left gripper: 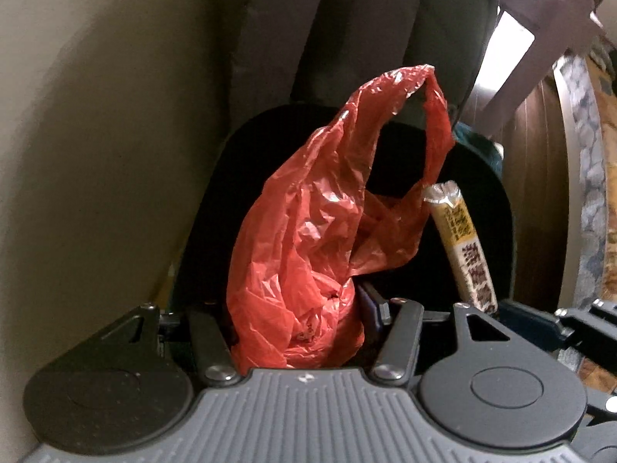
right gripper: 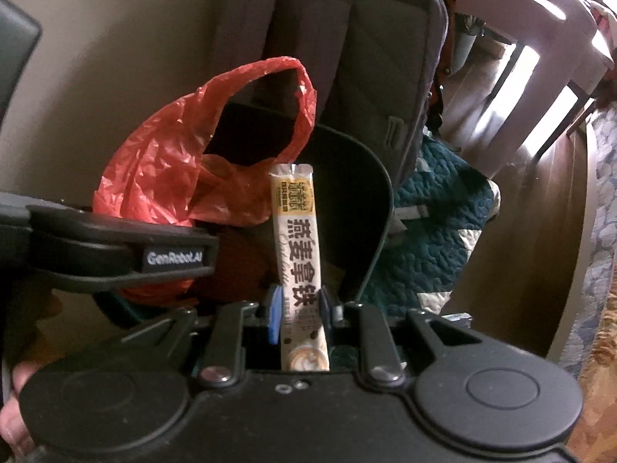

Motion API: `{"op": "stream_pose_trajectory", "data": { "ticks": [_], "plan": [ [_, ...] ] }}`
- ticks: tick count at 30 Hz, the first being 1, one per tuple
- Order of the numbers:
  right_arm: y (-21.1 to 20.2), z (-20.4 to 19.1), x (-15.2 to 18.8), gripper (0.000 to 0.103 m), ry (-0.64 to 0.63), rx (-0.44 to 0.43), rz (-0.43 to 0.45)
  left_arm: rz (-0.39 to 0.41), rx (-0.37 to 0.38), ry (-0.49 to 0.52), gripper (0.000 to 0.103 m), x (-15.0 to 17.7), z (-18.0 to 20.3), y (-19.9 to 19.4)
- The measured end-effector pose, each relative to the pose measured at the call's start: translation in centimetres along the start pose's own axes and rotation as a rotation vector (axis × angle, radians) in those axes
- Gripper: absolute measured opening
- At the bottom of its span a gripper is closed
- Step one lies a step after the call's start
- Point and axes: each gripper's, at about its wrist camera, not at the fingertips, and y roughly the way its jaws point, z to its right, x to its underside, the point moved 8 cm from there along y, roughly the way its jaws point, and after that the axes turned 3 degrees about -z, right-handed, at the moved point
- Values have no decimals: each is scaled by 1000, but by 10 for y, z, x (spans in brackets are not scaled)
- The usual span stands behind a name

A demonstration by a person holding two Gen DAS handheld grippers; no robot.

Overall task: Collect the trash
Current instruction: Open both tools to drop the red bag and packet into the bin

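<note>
Left tongs [left gripper: 299, 308] pinching the crumpled lower part of a red plastic bag [left gripper: 316, 231], whose loop handle rises free above the dark opening of a black trash bin [left gripper: 497, 208]. Right tongs [right gripper: 299, 308] pressed together on a long coffee sachet [right gripper: 297, 239], held upright with its sealed top end over the bin opening [right gripper: 370, 193], just beside the red bag [right gripper: 162, 169]. In the left wrist view, the sachet [left gripper: 462, 247] stands to the right of the bag, its top edge at the bag's handle base. A grey backpack [right gripper: 378, 58] leans behind the bin; a teal quilted cloth [right gripper: 432, 223] lies on the floor to the bin's right.
</note>
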Motion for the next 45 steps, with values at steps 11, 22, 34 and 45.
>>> {"op": "stream_pose_trajectory", "data": {
  "ticks": [11,22,34,45],
  "plan": [
    [20,-6,1,23,-40,47,-47,-72,9,90,57,3,15,31],
    [19,-12,7,29,-64,51,-36,-33,83,132,71,6,10,25],
    [-22,-13,20,47,-25,13,41,68,139,126,72,17,0,-23],
    [-93,1,52,52,56,-24,148,209,198,151,72,32,13,-100]
  ]
}}
